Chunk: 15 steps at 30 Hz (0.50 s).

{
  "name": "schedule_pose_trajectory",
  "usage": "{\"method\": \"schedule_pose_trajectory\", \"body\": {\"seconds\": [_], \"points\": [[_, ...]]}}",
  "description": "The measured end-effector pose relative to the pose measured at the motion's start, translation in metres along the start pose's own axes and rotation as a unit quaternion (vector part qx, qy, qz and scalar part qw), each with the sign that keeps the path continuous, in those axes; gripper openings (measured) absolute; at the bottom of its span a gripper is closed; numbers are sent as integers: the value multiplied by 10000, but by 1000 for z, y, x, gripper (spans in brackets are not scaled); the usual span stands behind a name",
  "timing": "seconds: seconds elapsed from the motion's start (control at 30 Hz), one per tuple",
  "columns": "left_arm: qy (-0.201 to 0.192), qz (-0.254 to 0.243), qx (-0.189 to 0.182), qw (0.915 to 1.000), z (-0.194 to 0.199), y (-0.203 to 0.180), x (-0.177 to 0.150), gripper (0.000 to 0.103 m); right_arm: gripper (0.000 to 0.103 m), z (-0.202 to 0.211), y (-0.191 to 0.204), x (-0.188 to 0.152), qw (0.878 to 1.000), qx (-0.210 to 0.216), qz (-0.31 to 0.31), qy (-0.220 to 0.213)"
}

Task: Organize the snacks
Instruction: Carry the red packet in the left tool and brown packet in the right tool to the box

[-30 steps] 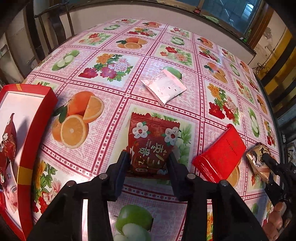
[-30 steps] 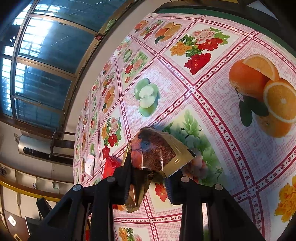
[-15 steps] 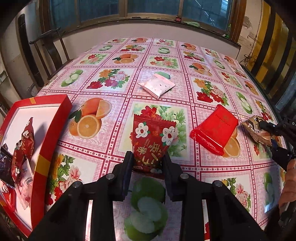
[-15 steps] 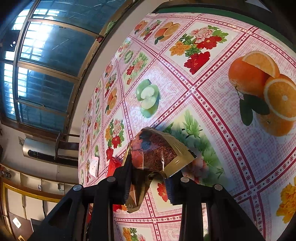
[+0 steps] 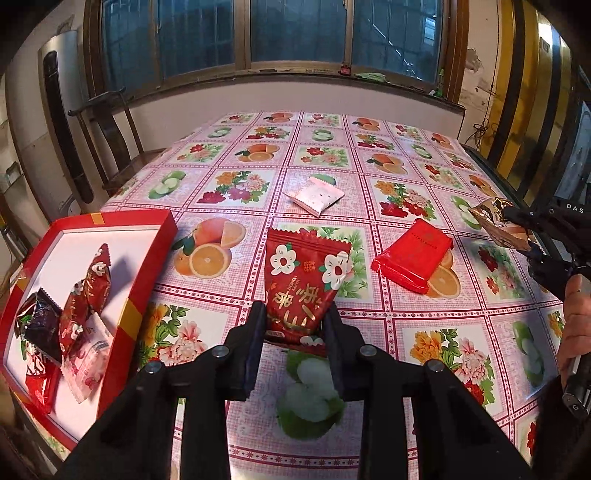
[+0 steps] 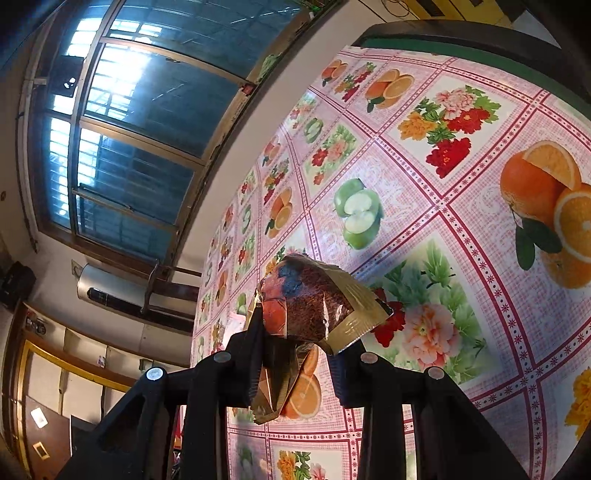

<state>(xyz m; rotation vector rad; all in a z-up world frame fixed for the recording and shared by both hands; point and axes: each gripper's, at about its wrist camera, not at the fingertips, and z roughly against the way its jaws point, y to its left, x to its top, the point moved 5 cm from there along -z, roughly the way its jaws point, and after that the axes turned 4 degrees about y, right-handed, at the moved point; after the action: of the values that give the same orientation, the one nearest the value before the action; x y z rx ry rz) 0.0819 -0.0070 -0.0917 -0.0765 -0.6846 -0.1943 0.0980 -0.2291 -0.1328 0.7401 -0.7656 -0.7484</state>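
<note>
My left gripper (image 5: pixel 295 325) is shut on a red snack packet with white flowers (image 5: pixel 304 280) and holds it lifted above the fruit-print tablecloth (image 5: pixel 461 343). My right gripper (image 6: pixel 295 354) is shut on a brown and gold snack packet (image 6: pixel 314 306), held tilted above the table; it also shows at the right edge of the left wrist view (image 5: pixel 498 221). A red box (image 5: pixel 133 314) with a white inside sits at the left and holds several snack packets (image 5: pixel 85 295). A flat red packet (image 5: pixel 413 258) and a pale pink packet (image 5: pixel 316 195) lie on the table.
A dark wooden chair (image 5: pixel 110 140) stands at the table's far left corner. A wall with windows (image 5: pixel 295 33) runs behind the table's far edge. A hand (image 5: pixel 572 321) holds the right gripper at the right edge.
My left gripper has lifted the red flower packet off the table and tilted up, so the window now shows. My right gripper has kept its brown packet and turned slightly.
</note>
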Motion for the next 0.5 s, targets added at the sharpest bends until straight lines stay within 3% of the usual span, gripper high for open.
{"method": "schedule_pose_trajectory", "body": {"seconds": [0.33,0.5], "points": [[-517,-93,572,9970,35,16,2,30,33,-4,42,-15,9945,324,992,48],[-547,40,713,9959,40,37,-3,30,33,-6,50,-23,9916,185,1277,15]]}}
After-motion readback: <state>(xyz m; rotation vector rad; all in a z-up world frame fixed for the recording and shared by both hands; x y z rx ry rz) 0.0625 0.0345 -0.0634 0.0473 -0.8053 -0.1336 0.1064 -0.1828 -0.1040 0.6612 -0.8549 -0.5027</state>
